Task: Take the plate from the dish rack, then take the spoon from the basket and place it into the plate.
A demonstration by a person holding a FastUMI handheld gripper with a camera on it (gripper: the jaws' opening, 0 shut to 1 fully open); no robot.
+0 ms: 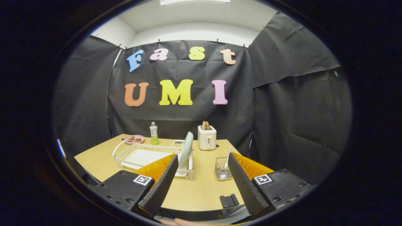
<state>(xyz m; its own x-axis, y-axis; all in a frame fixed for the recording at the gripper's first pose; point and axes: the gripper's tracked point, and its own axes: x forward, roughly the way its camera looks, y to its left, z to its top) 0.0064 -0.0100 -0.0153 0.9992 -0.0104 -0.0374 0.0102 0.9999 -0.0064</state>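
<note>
While the gripper [201, 180] hung wide open above the near edge of the table [97, 158], holding nothing, neither part of the task looked started. The plate [186, 149] stood on edge in the near end slot of the dish rack [141, 153], just ahead of the left finger. Right of the rack, well apart from it, sat the wire basket [222, 169] with the spoon [227, 157] upright inside, its handle leaning out the top.

Likely risks:
- Plate was thin and edge-on to the fingers, so a pinch off the rim centre would probably let it pivot or slip.
- Lifting at an angle could snag the slot and drag the light rack along.
- Toaster [207, 137] stood just behind the rack's plate end; overshoot could knock it.
- Basket looked light, so a sideways pull on the spoon might tip it.
- Small black block [229, 201], near side of the rack and between the fingers, could foul where the plate gets set down.

Soap bottle [153, 134] and pink dish [134, 139] sat behind the rack, out of the path.
</note>
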